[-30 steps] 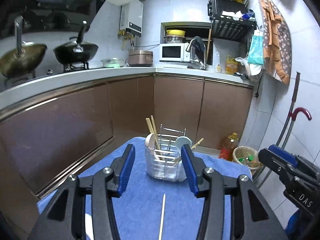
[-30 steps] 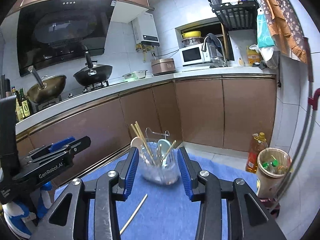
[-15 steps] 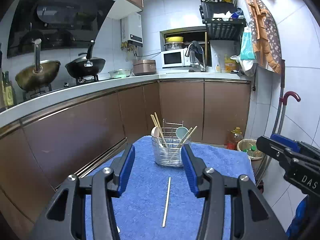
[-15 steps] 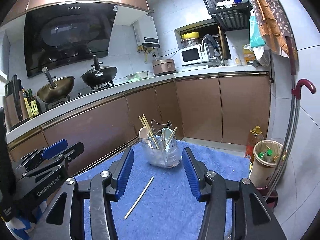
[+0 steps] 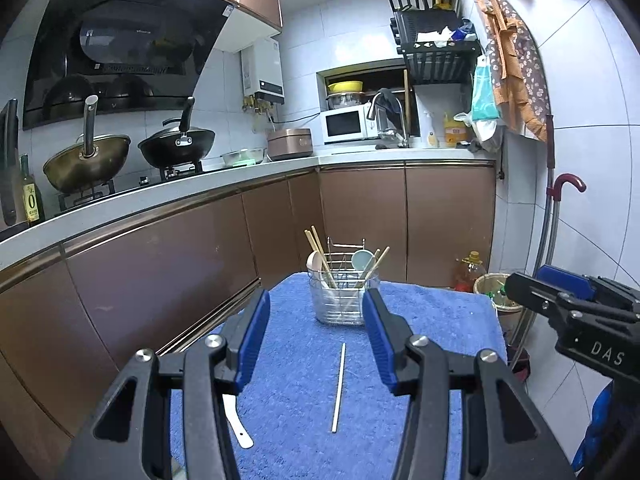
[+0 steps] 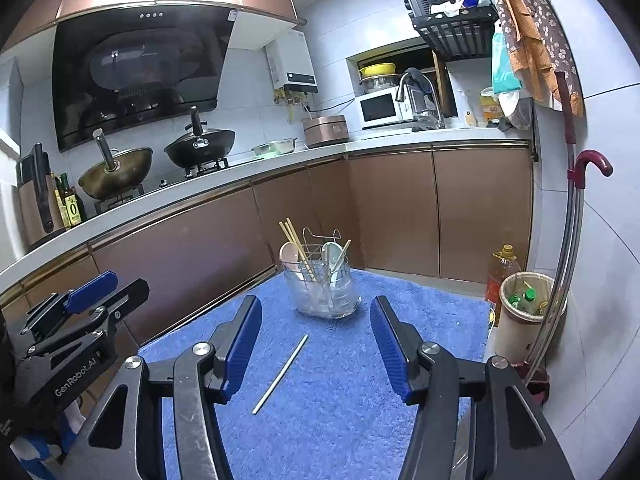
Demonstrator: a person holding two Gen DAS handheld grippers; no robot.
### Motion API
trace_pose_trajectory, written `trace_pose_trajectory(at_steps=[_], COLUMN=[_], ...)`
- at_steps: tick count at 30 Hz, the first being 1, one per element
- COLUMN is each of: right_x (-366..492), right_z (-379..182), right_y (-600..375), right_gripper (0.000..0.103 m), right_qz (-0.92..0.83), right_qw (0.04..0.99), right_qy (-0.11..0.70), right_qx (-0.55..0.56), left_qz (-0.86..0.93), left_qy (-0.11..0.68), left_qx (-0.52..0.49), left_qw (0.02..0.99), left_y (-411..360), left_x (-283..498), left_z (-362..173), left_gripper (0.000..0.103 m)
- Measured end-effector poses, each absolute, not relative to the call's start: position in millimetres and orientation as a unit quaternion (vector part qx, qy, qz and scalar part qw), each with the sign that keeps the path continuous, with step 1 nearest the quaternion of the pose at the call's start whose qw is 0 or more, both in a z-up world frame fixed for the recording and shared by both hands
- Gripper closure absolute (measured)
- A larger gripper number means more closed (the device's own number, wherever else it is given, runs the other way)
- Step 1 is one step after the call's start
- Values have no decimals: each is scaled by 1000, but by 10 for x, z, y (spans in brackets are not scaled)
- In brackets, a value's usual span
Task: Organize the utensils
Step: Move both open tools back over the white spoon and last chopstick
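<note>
A clear utensil holder (image 5: 342,300) with a wire rack stands at the far end of the blue towel (image 5: 440,320); it holds chopsticks and two spoons, and shows in the right wrist view (image 6: 326,292) too. One loose chopstick (image 5: 338,387) lies on the towel in front of it, also in the right wrist view (image 6: 281,373). A white spoon handle (image 5: 238,424) lies near my left finger. My left gripper (image 5: 316,316) is open and empty, above the towel short of the holder. My right gripper (image 6: 316,324) is open and empty, likewise held back.
Brown cabinets and a white counter (image 5: 160,200) with woks run behind and left of the towel. A bin (image 6: 524,312) and an oil bottle (image 6: 502,276) stand on the floor at right, beside a wall with a red-handled pole (image 6: 576,240).
Both grippers have pulled back and up from the holder. The holder looks smaller and the whole loose chopstick has come into view. Both stay open.
</note>
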State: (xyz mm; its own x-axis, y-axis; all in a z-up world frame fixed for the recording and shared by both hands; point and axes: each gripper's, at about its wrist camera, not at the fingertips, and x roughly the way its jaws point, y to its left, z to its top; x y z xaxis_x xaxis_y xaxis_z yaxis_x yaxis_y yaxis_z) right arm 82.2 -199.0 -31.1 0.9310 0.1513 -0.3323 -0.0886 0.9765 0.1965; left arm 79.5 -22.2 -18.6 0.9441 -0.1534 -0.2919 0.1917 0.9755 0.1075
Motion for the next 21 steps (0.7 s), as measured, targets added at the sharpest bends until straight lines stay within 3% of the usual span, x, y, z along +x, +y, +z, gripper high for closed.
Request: trace_pose_trajectory(at_steps=[12, 21], right_x=[882, 1130], right_z=[-365, -527], right_y=[-1867, -1734], right_gripper=[49, 49], right_qz=[66, 71], right_qw=[975, 967], right_qy=[195, 234], right_qx=[81, 72], left_qz=[-63, -60], left_qy=[139, 186], left_qx=[60, 29], left_qw=[986, 980], left_y=[5, 270], left_x=[776, 1061], left_z=[-272, -512], left_gripper=[57, 57])
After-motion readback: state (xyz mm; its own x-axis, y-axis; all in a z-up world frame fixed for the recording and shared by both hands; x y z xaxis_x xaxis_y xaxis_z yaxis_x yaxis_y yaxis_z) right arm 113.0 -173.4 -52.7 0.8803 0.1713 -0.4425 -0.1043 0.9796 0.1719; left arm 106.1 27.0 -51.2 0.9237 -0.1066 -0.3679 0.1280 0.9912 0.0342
